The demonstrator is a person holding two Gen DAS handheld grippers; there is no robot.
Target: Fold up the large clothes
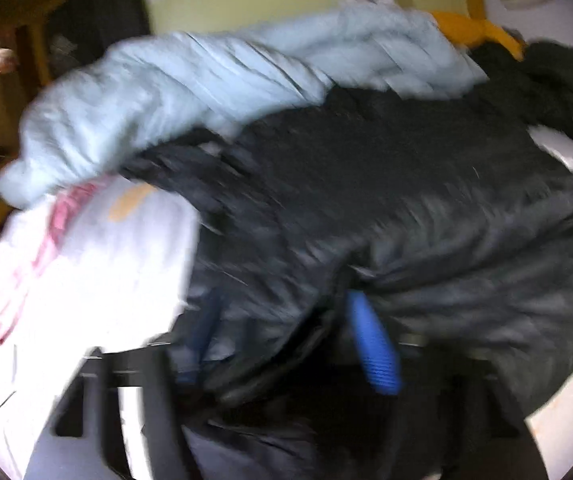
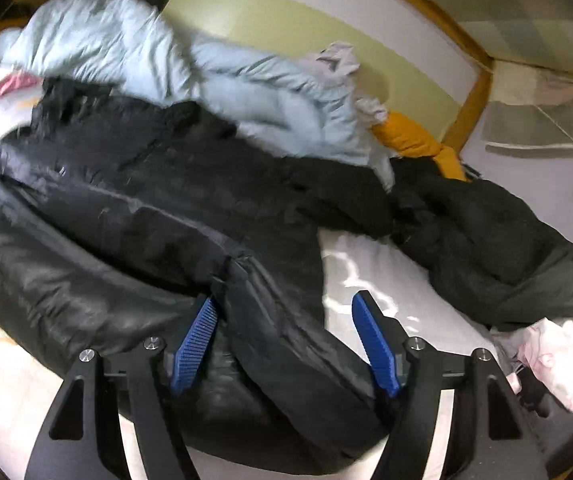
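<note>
A large black puffy quilted coat [image 2: 134, 216] is spread across the white-sheeted bed [image 2: 370, 280]. Its fabric is pinched by the left gripper [image 1: 286, 320]; the right gripper [image 2: 284, 308] is spread wide over its hem. At 12 o'clock, a pale blue padded jacket [image 2: 246, 92] is heaped.

Black puffer coat [image 2: 134, 200], pale blue jacket [image 2: 134, 40], mustard-yellow garment [image 2: 410, 136], white sheet [image 2: 366, 280], blue fingers [image 2: 194, 344]

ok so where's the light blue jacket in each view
Left wrist: the light blue jacket runs across the upper left, above the black coat.
Right wrist: the light blue jacket lies across the upper left and centre, behind the black coat.
Shared landmark: the orange garment at the jacket's right end.
</note>
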